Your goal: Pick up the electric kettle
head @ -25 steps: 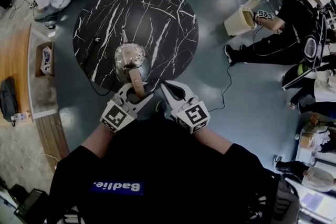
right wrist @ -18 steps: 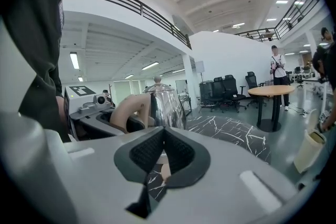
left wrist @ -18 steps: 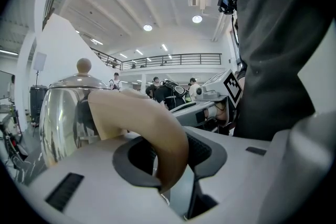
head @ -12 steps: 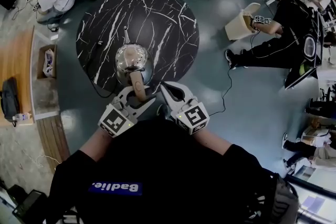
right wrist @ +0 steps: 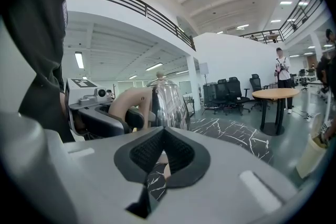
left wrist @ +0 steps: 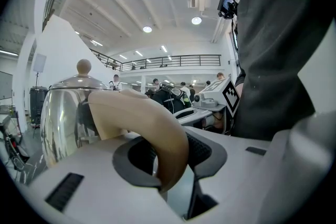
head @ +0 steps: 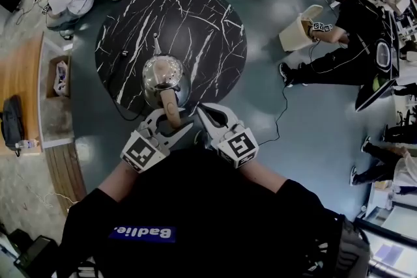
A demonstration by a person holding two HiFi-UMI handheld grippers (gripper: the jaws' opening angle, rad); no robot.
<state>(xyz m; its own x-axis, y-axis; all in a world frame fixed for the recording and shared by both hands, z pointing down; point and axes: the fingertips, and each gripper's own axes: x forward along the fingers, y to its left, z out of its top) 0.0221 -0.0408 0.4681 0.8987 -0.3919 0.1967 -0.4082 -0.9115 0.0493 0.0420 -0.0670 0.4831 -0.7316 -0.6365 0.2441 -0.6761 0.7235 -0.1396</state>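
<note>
The left claw (head: 171, 119) was clamped on the tan handle (left wrist: 152, 123) of the electric kettle (head: 164, 75), its pads pressed against either side of the curved grip. The steel body stood just beyond the claw's tips, upright with its knobbed lid on top, over the near edge of the round black marble worktop (head: 195, 16). The right claw (head: 207, 112) (closed, with nothing between its pads) hung just beside the handle, apart from it.

Silver kettle (head: 165, 77) with beige handle (head: 171, 109); black, white-veined table (head: 203, 15); floor (head: 296, 140) seemingly grey-blue.
</note>
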